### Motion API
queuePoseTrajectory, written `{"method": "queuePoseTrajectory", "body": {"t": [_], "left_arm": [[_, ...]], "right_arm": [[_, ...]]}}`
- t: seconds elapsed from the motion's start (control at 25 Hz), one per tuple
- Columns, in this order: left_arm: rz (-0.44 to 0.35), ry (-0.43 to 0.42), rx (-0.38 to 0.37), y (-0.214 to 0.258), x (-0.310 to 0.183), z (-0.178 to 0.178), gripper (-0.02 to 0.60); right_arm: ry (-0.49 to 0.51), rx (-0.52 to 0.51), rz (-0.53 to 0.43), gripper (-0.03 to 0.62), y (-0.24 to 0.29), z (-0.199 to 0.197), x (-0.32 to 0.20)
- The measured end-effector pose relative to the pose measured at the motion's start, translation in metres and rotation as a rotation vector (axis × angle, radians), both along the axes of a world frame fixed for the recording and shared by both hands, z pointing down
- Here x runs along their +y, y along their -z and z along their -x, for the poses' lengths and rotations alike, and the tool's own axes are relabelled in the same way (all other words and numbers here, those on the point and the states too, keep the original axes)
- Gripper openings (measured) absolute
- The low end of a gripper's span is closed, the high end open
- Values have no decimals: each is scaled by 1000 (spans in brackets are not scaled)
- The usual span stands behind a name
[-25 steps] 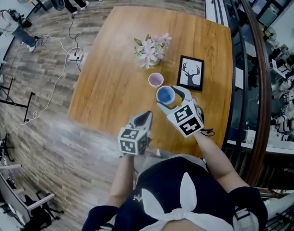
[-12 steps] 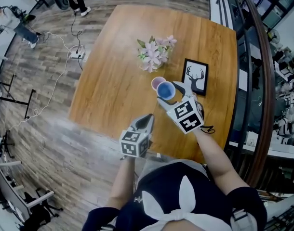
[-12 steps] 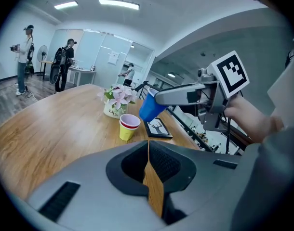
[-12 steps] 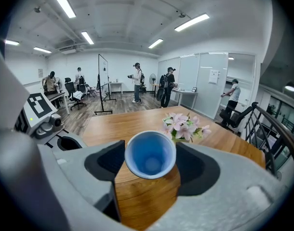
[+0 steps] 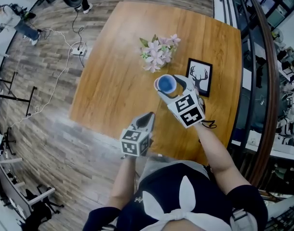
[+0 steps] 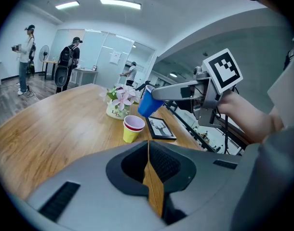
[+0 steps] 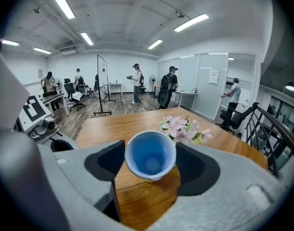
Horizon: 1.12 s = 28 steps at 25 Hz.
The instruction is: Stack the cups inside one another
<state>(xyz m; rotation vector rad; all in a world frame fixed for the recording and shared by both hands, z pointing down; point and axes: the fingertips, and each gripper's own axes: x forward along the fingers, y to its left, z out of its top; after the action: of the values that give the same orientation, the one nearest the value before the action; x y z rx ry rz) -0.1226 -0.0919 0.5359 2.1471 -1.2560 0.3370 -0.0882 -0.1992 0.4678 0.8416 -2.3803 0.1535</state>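
Blue cup (image 7: pixel 150 156), gripped by the right tongs (image 5: pixel 167 84), hangs just above the yellow cup stack (image 6: pixel 132 129) and probably needs lowering straight in; the left tongs (image 5: pixel 148 117) are closed and empty.

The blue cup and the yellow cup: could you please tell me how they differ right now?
The blue cup hangs tilted in the air, gripped by the right claw; the yellow cup stands upright on the table. The blue cup is empty; the yellow cup has a red-rimmed cup nested inside. Both are tapered cups.
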Motion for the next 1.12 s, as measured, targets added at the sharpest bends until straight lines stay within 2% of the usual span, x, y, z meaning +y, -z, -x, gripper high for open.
{"method": "queuePoseTrajectory", "body": {"t": [0.64, 1.12], "left_arm": [[28, 14, -1, -16, -10, 0, 25], [63, -12, -2, -31, -9, -5, 25]], "right_arm": [[28, -7, 27, 328, -22, 9, -20], [43, 3, 73, 330, -46, 12, -28]]}}
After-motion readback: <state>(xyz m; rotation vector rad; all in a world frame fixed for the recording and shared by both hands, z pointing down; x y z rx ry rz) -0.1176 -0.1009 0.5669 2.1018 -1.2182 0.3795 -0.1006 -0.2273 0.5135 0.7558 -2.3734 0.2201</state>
